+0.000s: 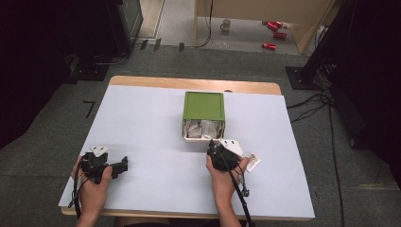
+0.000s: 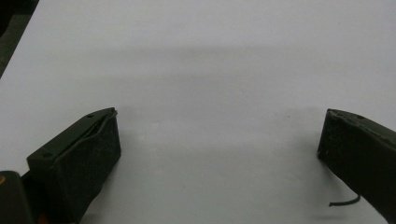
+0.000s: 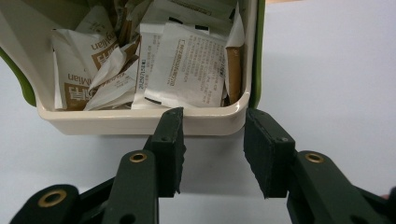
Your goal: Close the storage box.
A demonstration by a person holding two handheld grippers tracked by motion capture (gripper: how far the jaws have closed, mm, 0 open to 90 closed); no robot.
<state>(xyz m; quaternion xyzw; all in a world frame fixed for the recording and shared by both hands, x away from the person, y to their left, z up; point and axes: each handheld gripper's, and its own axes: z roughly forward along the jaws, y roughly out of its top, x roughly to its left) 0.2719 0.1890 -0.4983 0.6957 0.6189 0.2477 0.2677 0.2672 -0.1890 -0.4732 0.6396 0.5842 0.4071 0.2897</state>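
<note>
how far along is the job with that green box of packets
Early on. One packet already lies on the table beside the right hand. The right gripper sits open at the rim of the green box, nothing between its jaws. The left gripper rests open on the table. Many packets remain inside.

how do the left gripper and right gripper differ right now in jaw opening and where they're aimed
The left gripper has its jaws spread wide over the bare white table cover, while the right gripper has its jaws closer together. The left gripper has nothing near its tips; the right gripper points at the rim of the green box filled with paper sachets. Both have nothing between their jaws.
</note>
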